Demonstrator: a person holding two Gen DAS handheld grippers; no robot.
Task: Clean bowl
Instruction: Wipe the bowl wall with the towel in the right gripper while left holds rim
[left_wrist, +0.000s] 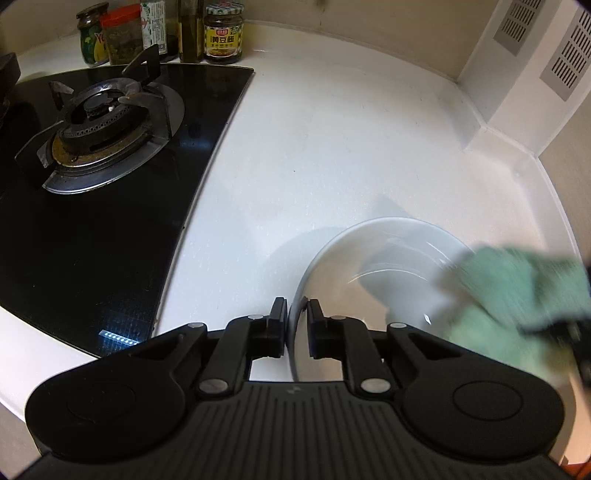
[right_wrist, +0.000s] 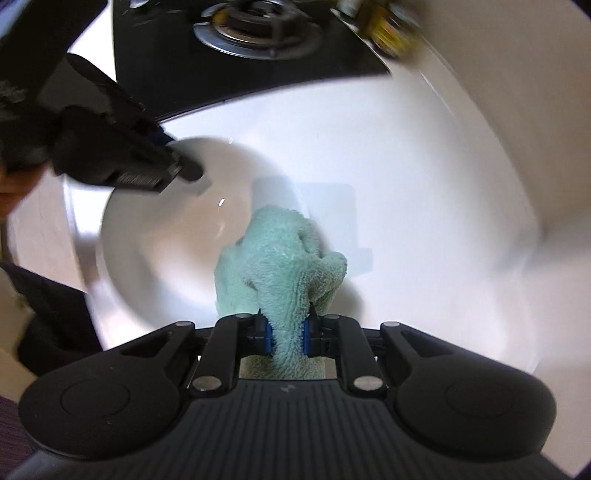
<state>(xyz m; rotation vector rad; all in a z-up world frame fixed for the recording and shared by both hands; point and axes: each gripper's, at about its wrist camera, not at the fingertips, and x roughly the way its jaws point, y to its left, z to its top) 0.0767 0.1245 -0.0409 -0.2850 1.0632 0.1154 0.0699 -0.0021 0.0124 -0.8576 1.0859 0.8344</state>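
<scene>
Gripping the white bowl (left_wrist: 373, 266) rim, my left gripper (left_wrist: 297, 314) is nearly closed; my right gripper (right_wrist: 287, 332) clamps the green cloth (right_wrist: 284, 269) inside. Beyond-left: gas stove (left_wrist: 110, 122), then jars (left_wrist: 221, 33).

yellow-labelled jar (left_wrist: 223, 35) reads "黄豆酱"; other labels unreadable

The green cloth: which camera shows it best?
The right wrist view: the cloth sits sharp and central, pinched in the right gripper over the bowl. The left wrist view catches it only as a blurred patch at the edge.
</scene>
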